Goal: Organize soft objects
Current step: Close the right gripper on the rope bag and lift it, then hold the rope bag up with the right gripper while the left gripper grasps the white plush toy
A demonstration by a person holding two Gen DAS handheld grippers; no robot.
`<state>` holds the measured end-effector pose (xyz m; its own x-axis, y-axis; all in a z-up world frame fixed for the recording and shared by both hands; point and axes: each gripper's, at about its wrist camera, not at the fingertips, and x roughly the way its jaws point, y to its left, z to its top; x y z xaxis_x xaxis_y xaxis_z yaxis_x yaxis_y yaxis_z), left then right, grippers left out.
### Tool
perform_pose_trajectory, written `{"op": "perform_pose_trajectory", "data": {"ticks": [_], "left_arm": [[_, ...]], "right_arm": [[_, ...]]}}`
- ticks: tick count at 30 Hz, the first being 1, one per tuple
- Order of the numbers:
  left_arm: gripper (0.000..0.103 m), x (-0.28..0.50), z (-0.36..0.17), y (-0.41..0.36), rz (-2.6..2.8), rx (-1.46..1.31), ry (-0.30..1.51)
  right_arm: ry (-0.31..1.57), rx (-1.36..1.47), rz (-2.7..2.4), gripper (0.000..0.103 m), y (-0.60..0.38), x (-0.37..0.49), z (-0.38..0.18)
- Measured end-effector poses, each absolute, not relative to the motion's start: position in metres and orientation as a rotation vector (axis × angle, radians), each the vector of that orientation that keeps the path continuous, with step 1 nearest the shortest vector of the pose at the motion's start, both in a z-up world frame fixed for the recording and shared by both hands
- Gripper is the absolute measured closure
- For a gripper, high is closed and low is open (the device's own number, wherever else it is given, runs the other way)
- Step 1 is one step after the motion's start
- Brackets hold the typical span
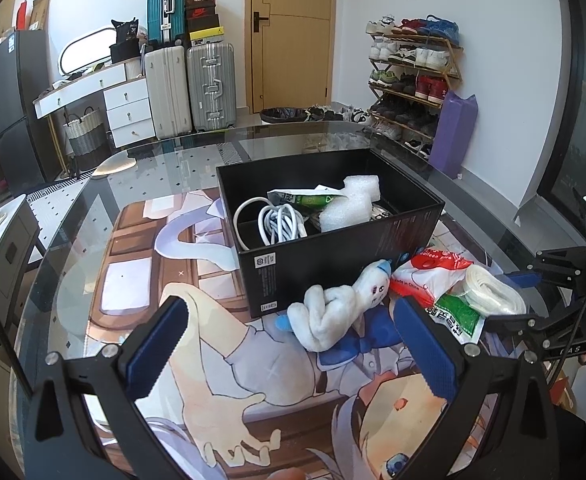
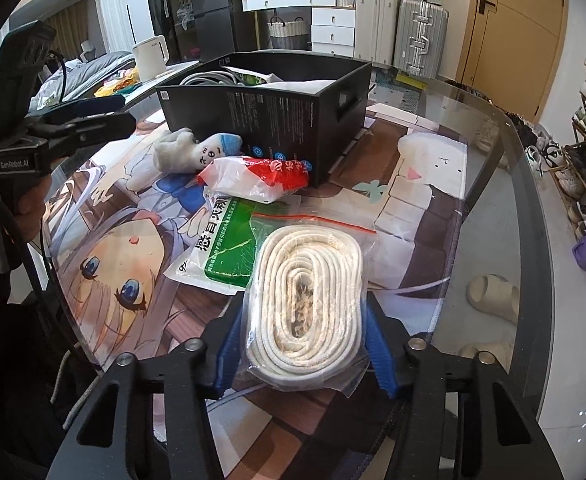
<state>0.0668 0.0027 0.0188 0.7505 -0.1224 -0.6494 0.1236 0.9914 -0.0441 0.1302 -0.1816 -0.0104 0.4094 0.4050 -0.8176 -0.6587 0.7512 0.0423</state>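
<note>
White rope bag (image 2: pixel 305 300) sits between the right tool (image 2: pixel 303 350) pads, apparently gripped; black box (image 1: pixel 333 216) part-filled.
Left tool (image 1: pixel 293 344) gapes empty; plush (image 1: pixel 333 312) and packets (two) (image 2: pixel 253 178) wait on the tabletop (image 2: pixel 473 200).

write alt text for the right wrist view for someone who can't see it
The right gripper, its blue-padded fingers spread around a clear zip bag of coiled white rope, reaches over an anime-print mat on a glass table. Beyond lie a green-and-white packet, a red-and-white plastic bag, a white-and-blue plush toy and an open black box.
</note>
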Motion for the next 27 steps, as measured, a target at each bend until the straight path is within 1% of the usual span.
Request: {"op": "perform_pose_trajectory", "data": {"ticks": [7, 16, 25, 27], "left_arm": [[0.000, 0.070, 0.014, 0.004, -0.127, 0.007, 0.741], [0.000, 0.080, -0.002, 0.005, -0.092, -0.013, 0.815], [0.000, 0.085, -0.010, 0.003, -0.086, -0.032, 0.841], [0.003, 0.086, -0.012, 0.001, -0.083, -0.028, 0.844]], "right_arm": [[0.897, -0.309, 0.678, 0.055, -0.182, 0.128, -0.002], [0.829, -0.274, 0.637, 0.055, -0.193, 0.127, 0.013], [0.776, -0.242, 0.633, 0.055, -0.195, 0.124, 0.026], [0.774, -0.240, 0.636, 0.055, -0.194, 0.123, 0.027]]}}
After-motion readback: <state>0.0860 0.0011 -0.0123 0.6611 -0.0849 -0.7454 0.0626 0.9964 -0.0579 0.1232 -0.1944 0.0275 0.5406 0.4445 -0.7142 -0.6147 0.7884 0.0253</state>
